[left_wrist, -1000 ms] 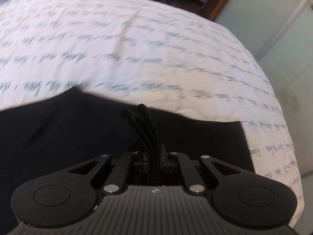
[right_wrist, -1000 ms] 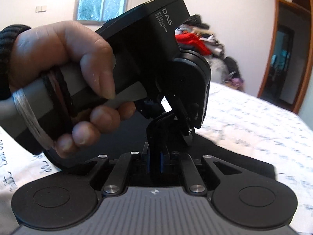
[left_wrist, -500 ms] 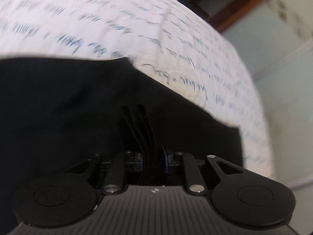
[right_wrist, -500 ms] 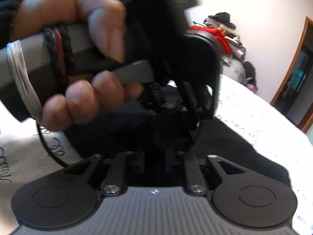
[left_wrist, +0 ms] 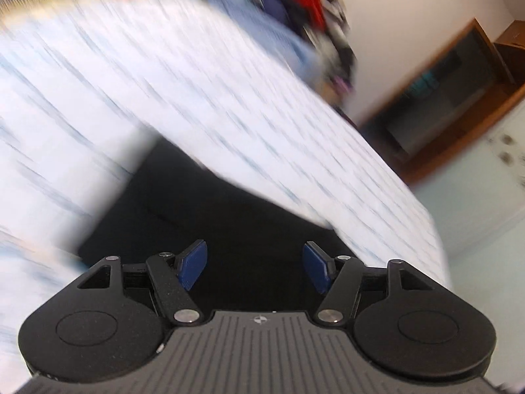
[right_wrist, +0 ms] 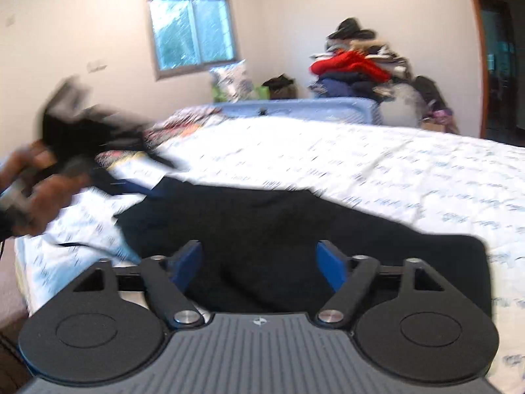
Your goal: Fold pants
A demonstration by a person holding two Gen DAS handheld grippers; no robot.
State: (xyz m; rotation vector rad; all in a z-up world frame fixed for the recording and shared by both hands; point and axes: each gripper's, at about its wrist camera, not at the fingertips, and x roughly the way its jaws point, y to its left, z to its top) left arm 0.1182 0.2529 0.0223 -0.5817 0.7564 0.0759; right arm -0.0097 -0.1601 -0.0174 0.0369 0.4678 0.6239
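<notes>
Black pants (right_wrist: 262, 226) lie folded flat on the white printed bed sheet (right_wrist: 361, 157). They also show in the blurred left wrist view (left_wrist: 213, 216). My left gripper (left_wrist: 256, 262) is open and empty just above the pants. My right gripper (right_wrist: 259, 262) is open and empty over the near edge of the pants. The left gripper and the hand holding it appear blurred at the left of the right wrist view (right_wrist: 65, 151).
A pile of clothes (right_wrist: 357, 65) stands behind the bed by the wall. A window (right_wrist: 193, 32) is in the far wall. A wooden door frame (left_wrist: 443, 98) is to the right. The bed's edge (right_wrist: 23, 262) drops off at the near left.
Both grippers have opened and let go of the black pants. The left gripper has swung away to the left and up. The pants now lie flat on the bed.
</notes>
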